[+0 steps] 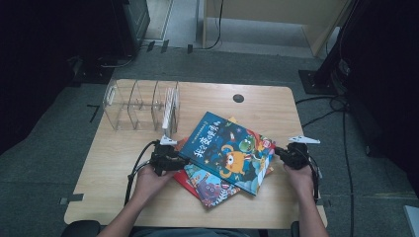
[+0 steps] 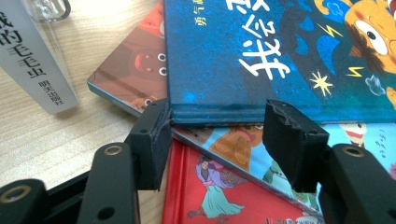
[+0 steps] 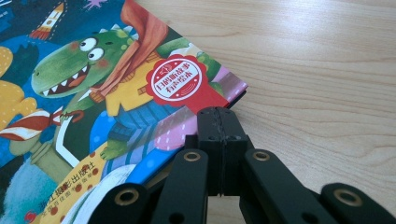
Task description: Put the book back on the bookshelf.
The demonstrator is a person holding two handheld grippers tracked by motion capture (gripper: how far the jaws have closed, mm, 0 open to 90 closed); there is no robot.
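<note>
Books (image 1: 207, 185) lie half hidden under blue book (image 1: 228, 150); left claw (image 1: 179, 160) released, right claw (image 1: 277, 151) clenched empty.

Lower books (image 1: 210, 187) mostly hidden under the blue book (image 1: 228, 152), white spine's (image 2: 35, 65) top cut off by the edge, rack's (image 1: 141, 104) contents too small to tell

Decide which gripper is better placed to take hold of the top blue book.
Left. The left gripper has open jaws straddling the spine edge of the blue book. The right gripper is shut, its tips merely resting at the book's corner.
</note>
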